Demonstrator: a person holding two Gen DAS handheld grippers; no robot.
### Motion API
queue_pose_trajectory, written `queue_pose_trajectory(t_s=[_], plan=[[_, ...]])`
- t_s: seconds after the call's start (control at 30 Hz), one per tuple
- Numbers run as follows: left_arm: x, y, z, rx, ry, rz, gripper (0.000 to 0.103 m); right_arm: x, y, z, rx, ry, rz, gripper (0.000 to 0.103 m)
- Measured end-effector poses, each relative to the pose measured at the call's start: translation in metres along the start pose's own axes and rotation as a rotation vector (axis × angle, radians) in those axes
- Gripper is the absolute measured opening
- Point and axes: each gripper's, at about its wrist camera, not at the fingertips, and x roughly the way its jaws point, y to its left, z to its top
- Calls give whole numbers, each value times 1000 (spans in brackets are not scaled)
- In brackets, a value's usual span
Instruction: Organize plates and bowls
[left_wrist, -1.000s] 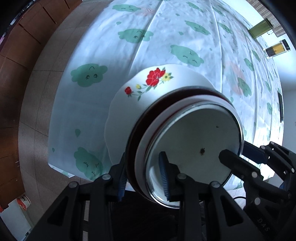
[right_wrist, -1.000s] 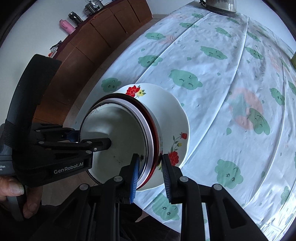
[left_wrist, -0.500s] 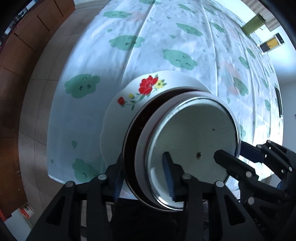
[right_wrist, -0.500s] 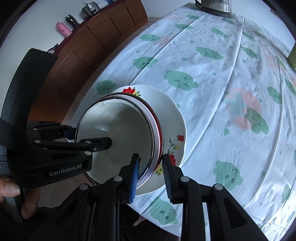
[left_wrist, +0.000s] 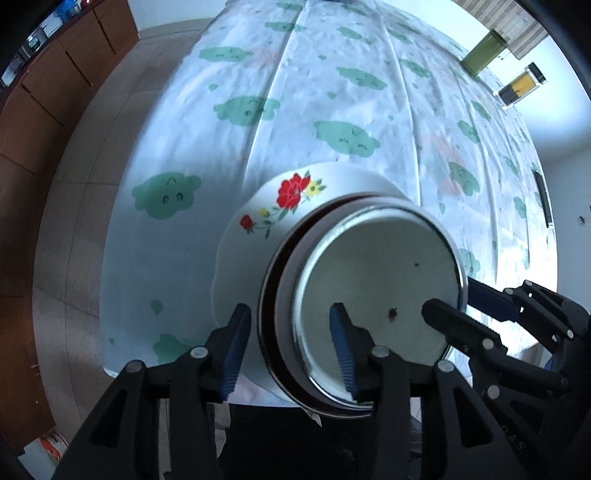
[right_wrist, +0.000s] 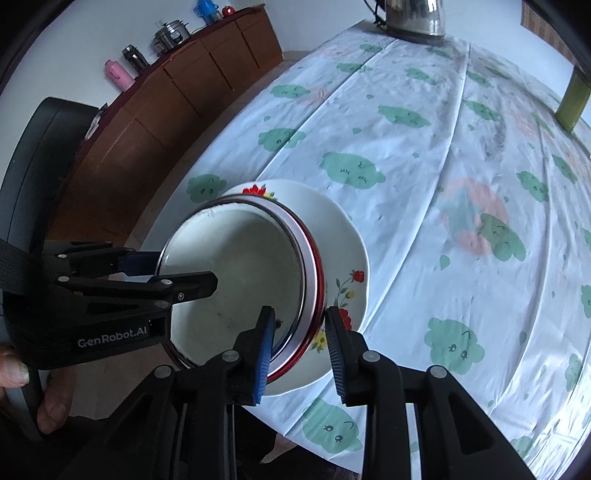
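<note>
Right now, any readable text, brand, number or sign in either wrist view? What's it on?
"GenRobot.AI": white print on the black body of the left tool, right wrist view.
Letters on the right tool's black body, left wrist view: too dark to read.
No other readable text.

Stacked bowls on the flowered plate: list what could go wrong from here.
The white flowered plate sits near the edge of the cloud-print tablecloth; a nudge could push the stack off. The left hand-held gripper has just been opening its jaws astride the rim of the stacked white bowls; lifting away may snag and tilt them.
</note>
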Motion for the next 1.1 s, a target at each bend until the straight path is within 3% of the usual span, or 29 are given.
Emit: queue_pose_trajectory(t_s=[0.2,0.87,0.93,1.0,1.1], plan=[[-6,0,3,61,-56,22,53,-10,11,0,9,-55,-33,42],[-49,-28,-48,73,-267,41,59,-53,11,-56,-29,-250,-89,43],[-52,-34,-52,80,-290,44,59,-61,9,-61,-35,-280,-100,46],[-57,-39,-55,89,-323,54,60,-68,7,-65,-38,-315,-115,55],[-66,-45,-59,101,-379,81,63,-79,5,-71,-50,-368,-134,56]])
